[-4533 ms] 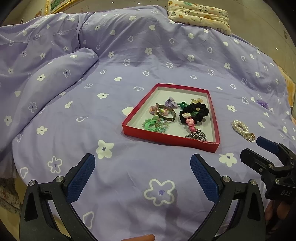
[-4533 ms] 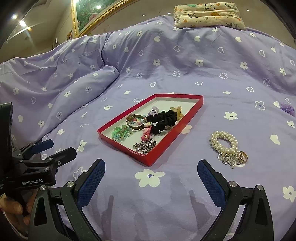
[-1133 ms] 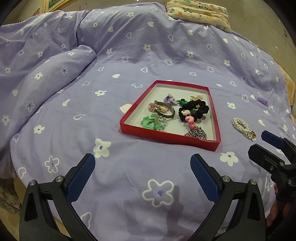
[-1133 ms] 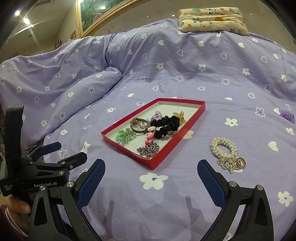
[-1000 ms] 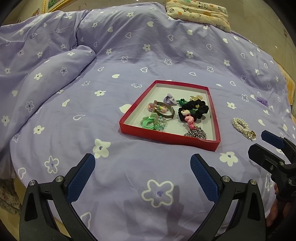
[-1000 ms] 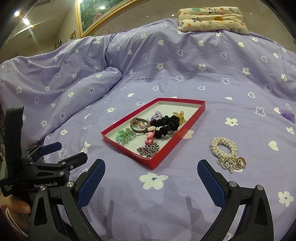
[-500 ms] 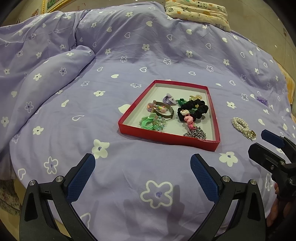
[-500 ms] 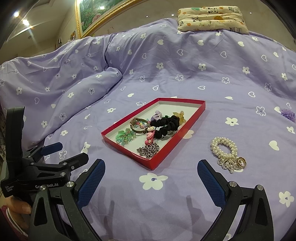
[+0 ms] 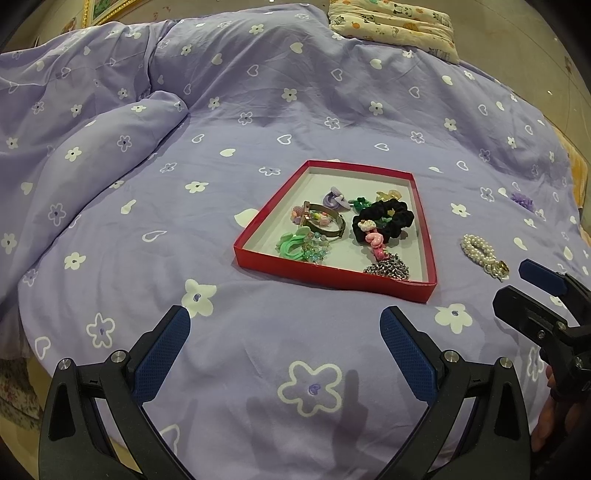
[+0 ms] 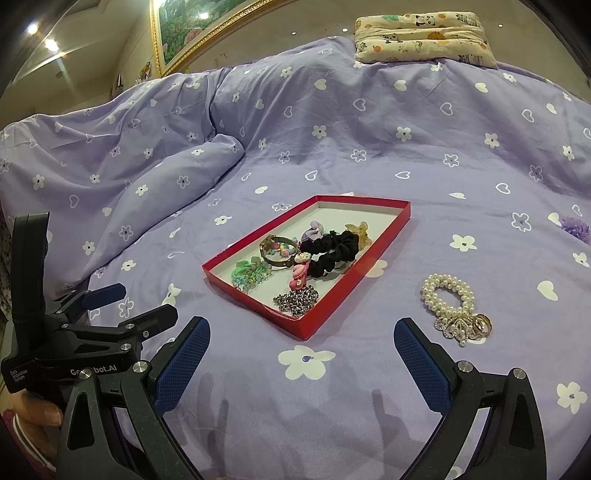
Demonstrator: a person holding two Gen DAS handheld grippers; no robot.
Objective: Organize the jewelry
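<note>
Nearest the cameras, both grippers hover over the bed with their blue-padded fingers spread wide and nothing between them: the left gripper (image 9: 284, 339) over a bare stretch of the purple duvet (image 9: 184, 258), the right gripper (image 10: 301, 352) likewise, with a broad strip of smooth fabric open ahead of each. Each gripper shows at the edge of the other's view, well apart from it. The duvet is soft cotton printed with white flowers and hearts, flat in the middle and bunched into a thick fold at the left.

Just beyond the right gripper's right finger (image 10: 421, 362) lies the pearl bracelet (image 10: 448, 297), a coil of round white beads with a sparkly charm and a gold ring at its near end, resting on the duvet outside the box. Ahead of both grippers sits the shallow red box (image 10: 255, 291), rectangular, thin-walled, pale inside. It holds a black scrunchie (image 10: 332, 253), a silvery chain (image 10: 297, 299) at the near corner, green beaded pieces (image 10: 249, 275), a gold bangle (image 10: 275, 253) and a pink charm (image 10: 298, 275).

Farther right, near the bed's edge, lies a small purple hair tie (image 10: 576, 229). At the far end rests a folded animal-print pillow (image 10: 421, 35).
</note>
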